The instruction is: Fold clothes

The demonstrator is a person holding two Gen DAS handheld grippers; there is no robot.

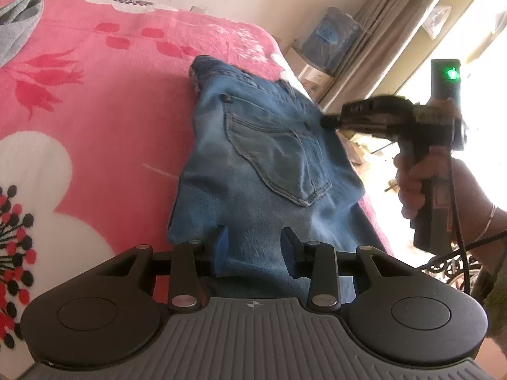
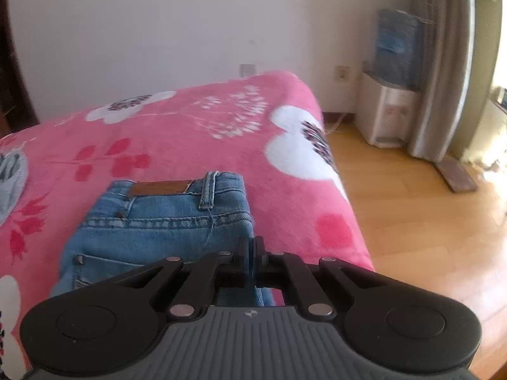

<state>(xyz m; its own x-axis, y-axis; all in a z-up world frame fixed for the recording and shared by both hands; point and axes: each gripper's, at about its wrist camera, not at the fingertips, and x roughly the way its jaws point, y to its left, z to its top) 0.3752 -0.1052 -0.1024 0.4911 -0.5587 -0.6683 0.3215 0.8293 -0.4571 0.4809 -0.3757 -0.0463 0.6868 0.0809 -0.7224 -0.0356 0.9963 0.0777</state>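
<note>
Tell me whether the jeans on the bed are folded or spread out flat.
Folded. The jeans lie as a short, compact stack on the pink blanket, back pocket up, waistband at the far end, no legs trailing out.

Home bedroom: floral blanket (image 2: 196, 133), curtain (image 2: 443, 72), water dispenser (image 2: 391, 107).

Right claw (image 2: 252, 255) closed, folded jeans (image 2: 158, 224), pink floral blanket (image 2: 196, 133)

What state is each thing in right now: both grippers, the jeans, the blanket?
left gripper: open, fingers apart over the jeans' near edge
right gripper: shut, above the jeans' right edge
jeans: folded, flat, back pocket up
pink blanket: spread flat under the jeans
grey garment: lying at the blanket's far corner
</note>
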